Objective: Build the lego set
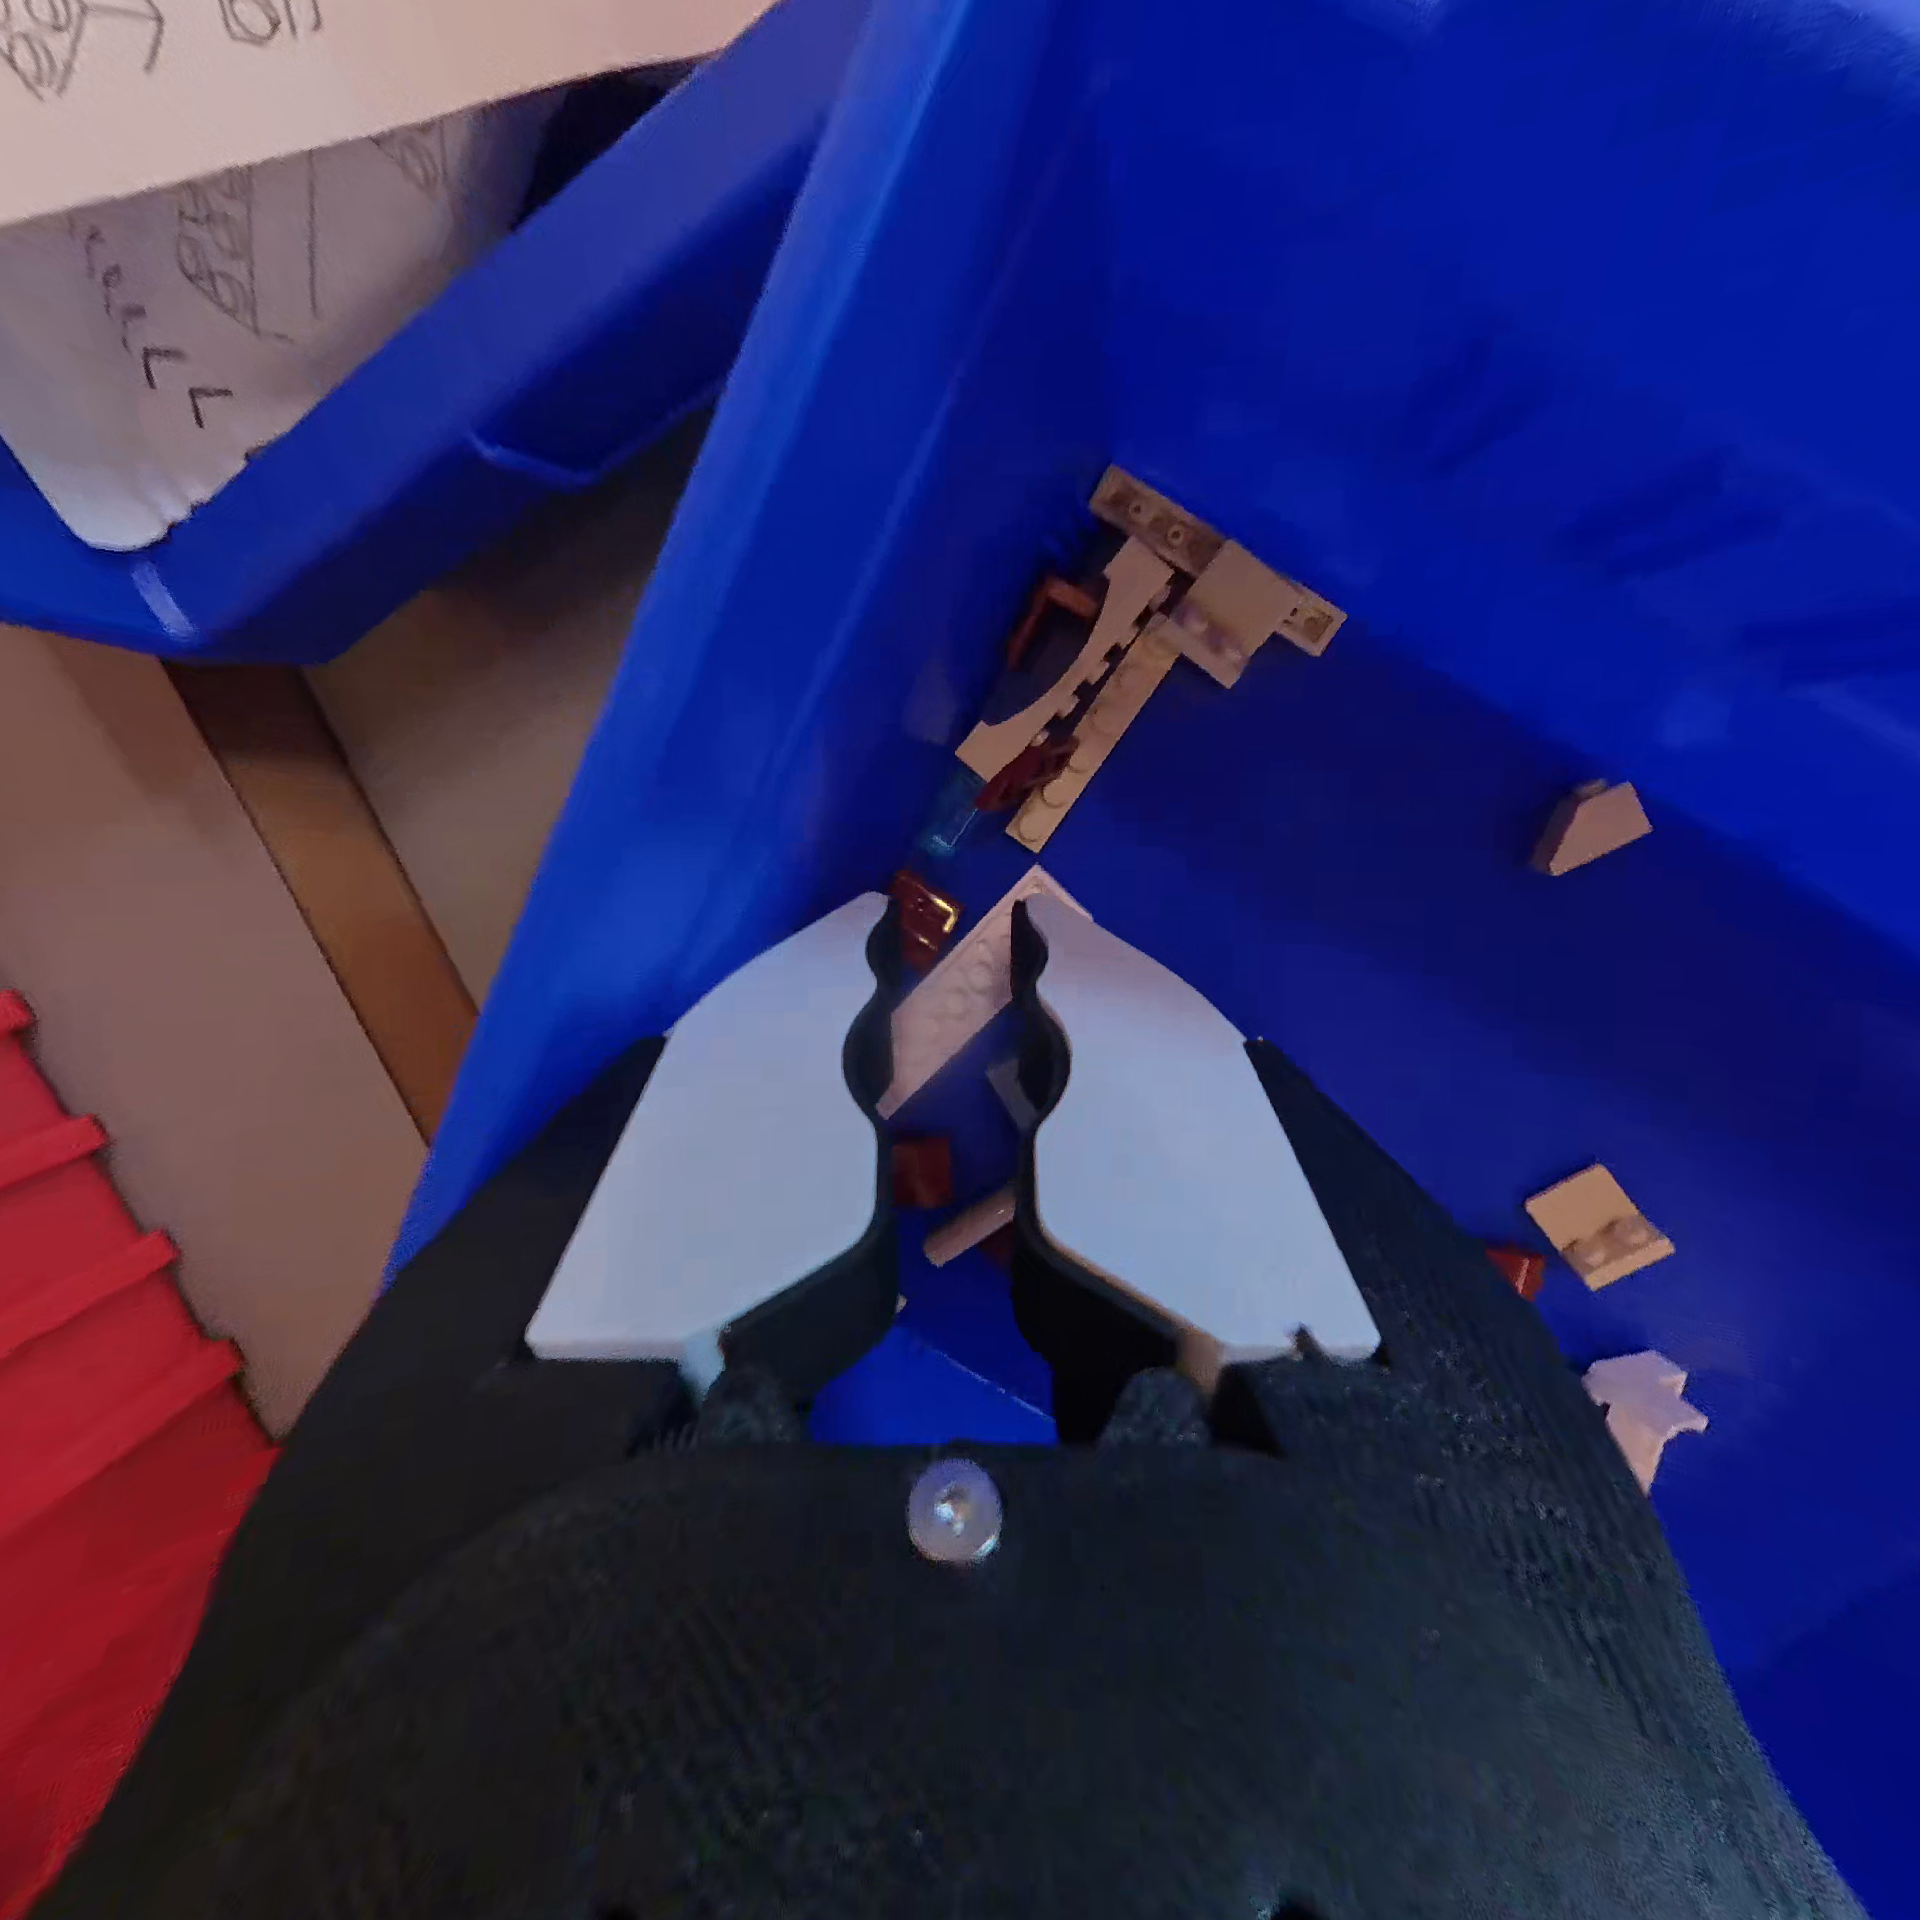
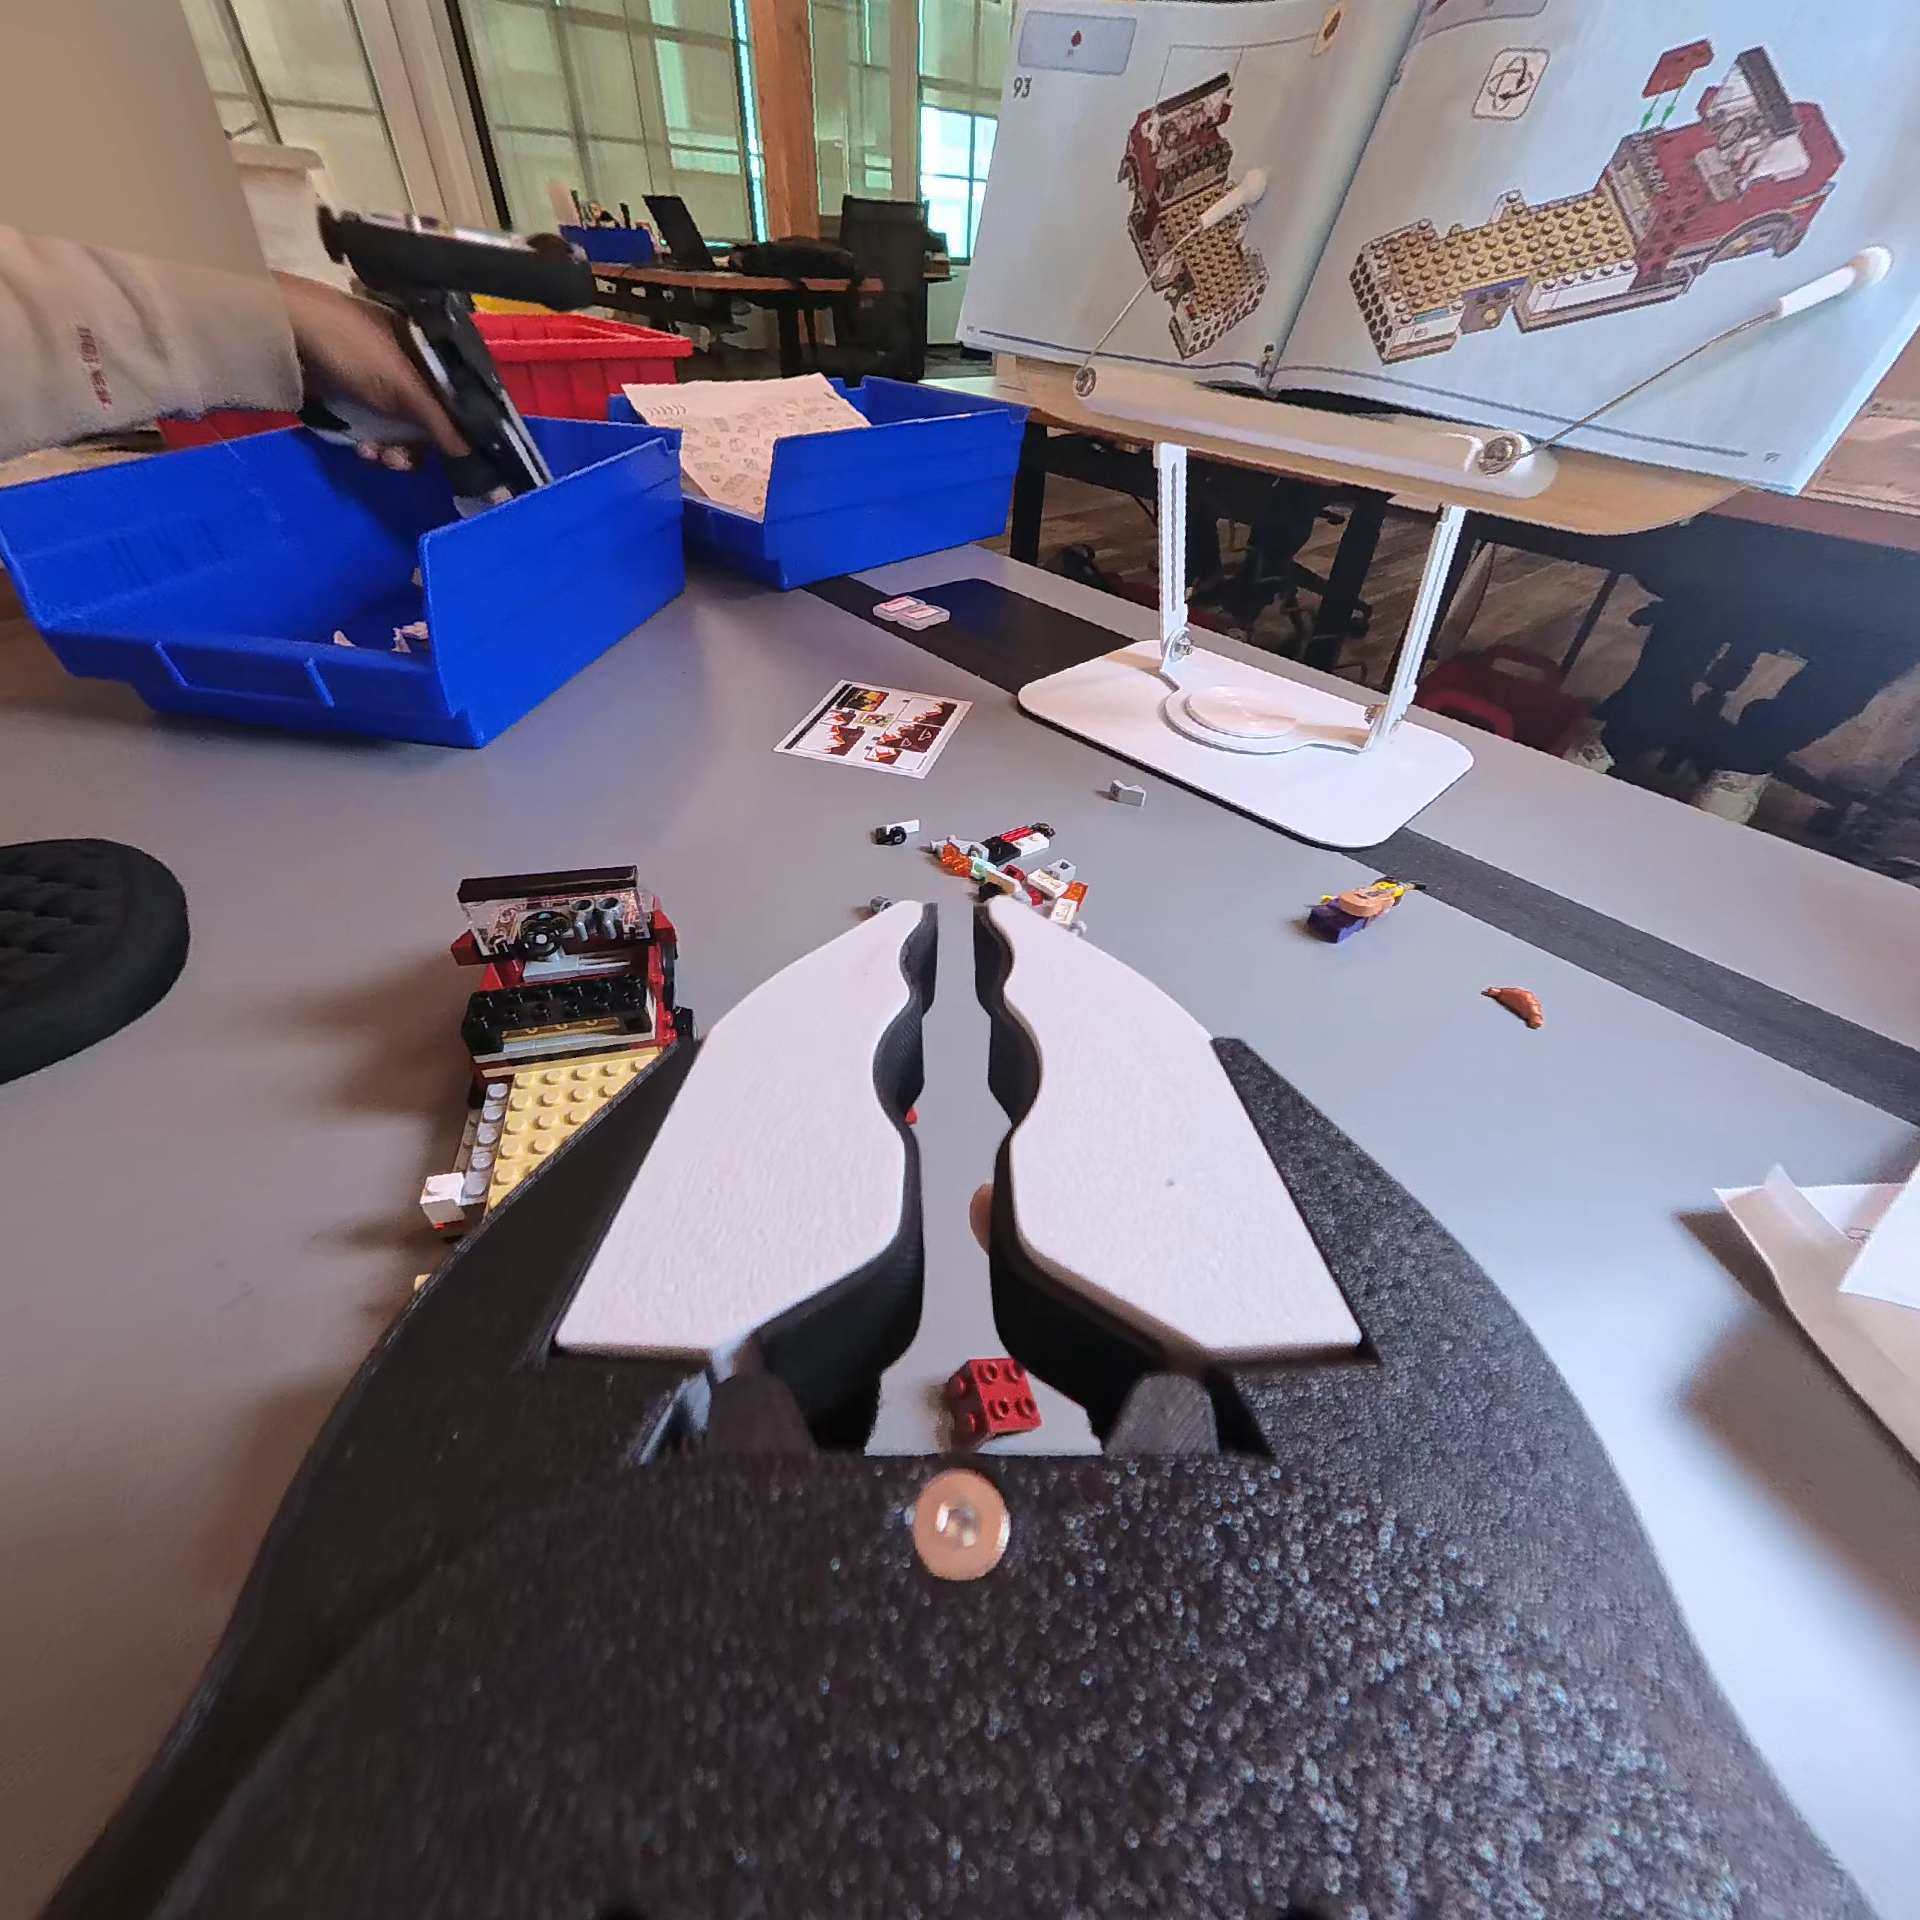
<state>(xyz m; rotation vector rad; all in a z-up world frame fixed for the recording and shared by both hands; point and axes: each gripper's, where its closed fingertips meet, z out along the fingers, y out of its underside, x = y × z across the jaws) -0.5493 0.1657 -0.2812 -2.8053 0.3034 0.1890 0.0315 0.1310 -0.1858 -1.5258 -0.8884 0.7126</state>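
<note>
In the left wrist view my left gripper (image 1: pixel 954 920) reaches down into a blue bin (image 1: pixel 1351 312). A white studded plate (image 1: pixel 961 997) lies slantwise between its fingers, with the right fingertip (image 1: pixel 1029 935) over the plate's far end. I see no pad pressing on it. A dark red tile (image 1: pixel 925 920) lies by the left fingertip. The right wrist view shows this gripper (image 2: pixel 499 468) inside the near blue bin (image 2: pixel 312 644). My right gripper (image 2: pixel 956 914) hovers over the grey table (image 2: pixel 312 831), its jaws a narrow slit apart with nothing between them. A red brick (image 2: pixel 992 1397) lies under its fingers.
A white built piece (image 1: pixel 1143 644) and loose white parts (image 1: pixel 1590 826) lie in the bin. A half-built red truck (image 2: pixel 561 987) stands left of my right gripper, with small loose pieces (image 2: pixel 1018 873) ahead. Farther off are a sticker sheet (image 2: pixel 873 727), a minifigure (image 2: pixel 1361 904), a booklet on a stand (image 2: pixel 1455 208) and a second blue bin (image 2: pixel 852 478). Some 60 cm of space lies between my two pairs of fingers.
</note>
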